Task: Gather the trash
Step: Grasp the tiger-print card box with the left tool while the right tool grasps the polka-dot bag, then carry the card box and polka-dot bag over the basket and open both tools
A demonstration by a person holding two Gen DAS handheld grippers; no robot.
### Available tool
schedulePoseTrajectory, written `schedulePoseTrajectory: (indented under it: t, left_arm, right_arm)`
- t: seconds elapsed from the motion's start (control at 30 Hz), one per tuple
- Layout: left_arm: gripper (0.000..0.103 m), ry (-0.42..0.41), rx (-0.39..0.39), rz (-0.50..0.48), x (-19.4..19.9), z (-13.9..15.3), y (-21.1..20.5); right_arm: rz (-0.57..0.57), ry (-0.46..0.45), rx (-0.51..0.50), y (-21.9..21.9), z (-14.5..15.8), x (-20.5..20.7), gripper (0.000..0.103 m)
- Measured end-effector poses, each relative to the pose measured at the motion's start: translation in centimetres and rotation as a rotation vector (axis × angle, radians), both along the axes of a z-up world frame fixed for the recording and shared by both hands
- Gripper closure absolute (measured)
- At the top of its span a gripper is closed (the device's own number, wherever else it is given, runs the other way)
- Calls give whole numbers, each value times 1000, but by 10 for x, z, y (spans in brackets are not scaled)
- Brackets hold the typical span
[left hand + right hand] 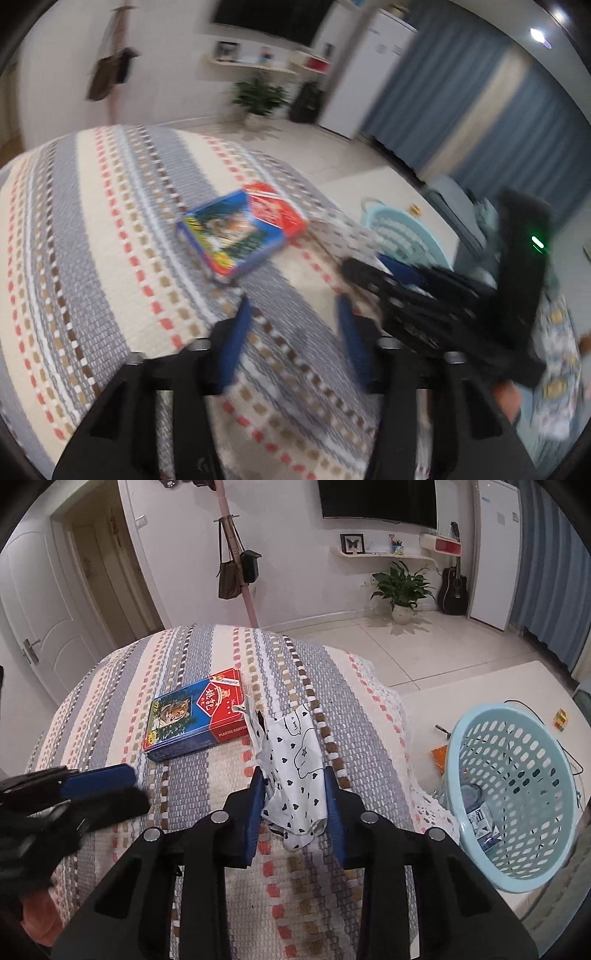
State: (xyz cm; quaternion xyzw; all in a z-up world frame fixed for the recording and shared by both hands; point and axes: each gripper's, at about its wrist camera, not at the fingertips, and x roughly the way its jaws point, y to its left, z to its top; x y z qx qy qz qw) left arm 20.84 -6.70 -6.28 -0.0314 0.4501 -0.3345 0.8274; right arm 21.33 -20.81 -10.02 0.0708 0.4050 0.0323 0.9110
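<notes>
Right gripper (293,786) pinches the heart-print wrapper (295,771), left gripper (291,314) spread empty — a loose grip could drop it short of the basket (554,856).

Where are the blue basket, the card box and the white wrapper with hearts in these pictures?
blue basket (517,882): right wrist view, bare front rim.
card box (192,716): right wrist view, middle of its top face.
white wrapper (295,775): right wrist view, its middle, between the right gripper's (294,797) fingers.
</notes>
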Motion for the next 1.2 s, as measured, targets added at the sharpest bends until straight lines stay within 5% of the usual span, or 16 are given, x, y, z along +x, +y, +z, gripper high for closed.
schedulePoseTrajectory:
  t: [0.03,0.13,0.3,0.53,0.7,0.87,1.2]
  left_arm:
    - [33,1,8,-33,-2,1,-1]
    - [30,-106,73,39,5,12,7]
    - [19,-155,76,75,45,7,11]
    - [19,-67,42,24,74,-21,-2]
    - [19,-81,84,-50,62,-21,-21]
    - [20,-123,209,-65,57,-28,-37]
    - [18,-168,213,-91,74,-19,-53]
  right_arm:
    - [3,3,1,0,-1,0,75]
    - [2,6,-1,2,-1,2,75]
    - [5,7,-2,3,-2,1,75]
    - [12,12,-15,4,-3,2,75]
    - [16,16,0,2,-4,2,75]
    - [17,16,13,0,-4,1,75]
    - [21,19,36,-4,-6,2,75]
